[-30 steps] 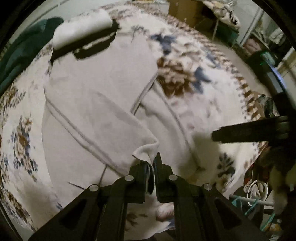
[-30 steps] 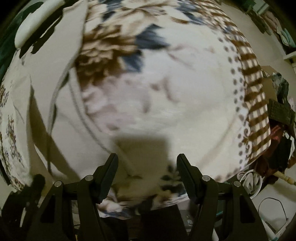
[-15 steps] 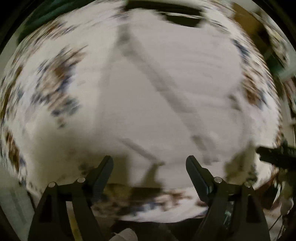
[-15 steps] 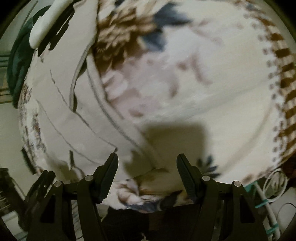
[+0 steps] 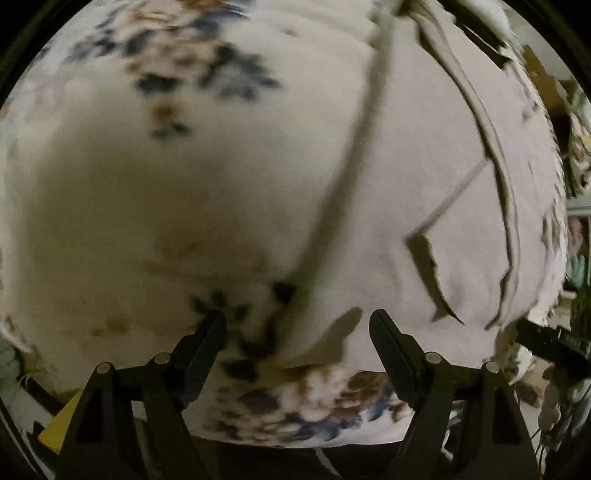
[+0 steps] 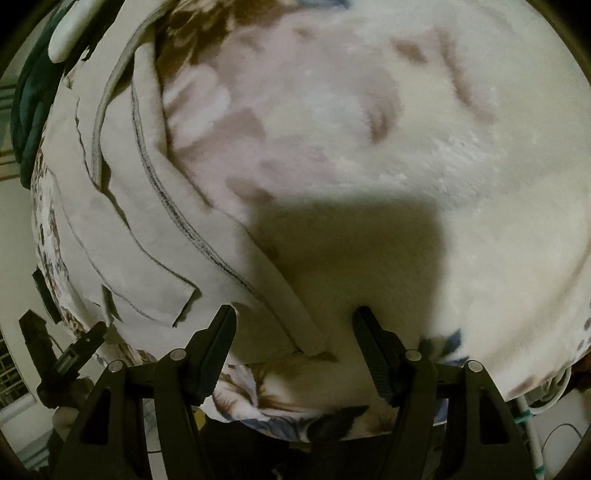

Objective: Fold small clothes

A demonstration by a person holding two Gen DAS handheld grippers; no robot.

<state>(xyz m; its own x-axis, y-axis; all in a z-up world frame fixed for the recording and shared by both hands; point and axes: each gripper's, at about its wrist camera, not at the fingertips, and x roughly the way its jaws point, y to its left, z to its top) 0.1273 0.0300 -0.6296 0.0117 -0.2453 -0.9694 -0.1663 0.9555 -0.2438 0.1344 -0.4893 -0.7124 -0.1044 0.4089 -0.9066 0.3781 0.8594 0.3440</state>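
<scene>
The pale grey garment [image 6: 155, 236] lies spread on the flowered fleece blanket [image 6: 424, 155], ahead of my right jaws and off to their left, with its near hem corner running down into the gap between them. A dark stitched seam runs along its nearer panel, and a folded flap ends in a corner just ahead of my right gripper's [image 6: 293, 321] left finger. Those right jaws stand wide apart with nothing clamped; the hem lies between them, but neither finger touches it as far as I can see.

From my left gripper [image 5: 297, 323] the same garment [image 5: 424, 177] fills the ground ahead and to the right, its edge crossing just ahead of the gap, a long grey band slanting away from the jaws. The picture is smeared, so I cannot tell how many layers lie there. My left jaws are also wide apart and empty, hanging over the boundary where cloth meets blanket [image 5: 147, 192].

Far ahead-left of my right jaws a white folded piece [image 6: 70, 33] rests beyond the garment's far end, and dark green fabric [image 6: 27, 110] lies beside it. My own shadow falls on the blanket just ahead of the right jaws.
</scene>
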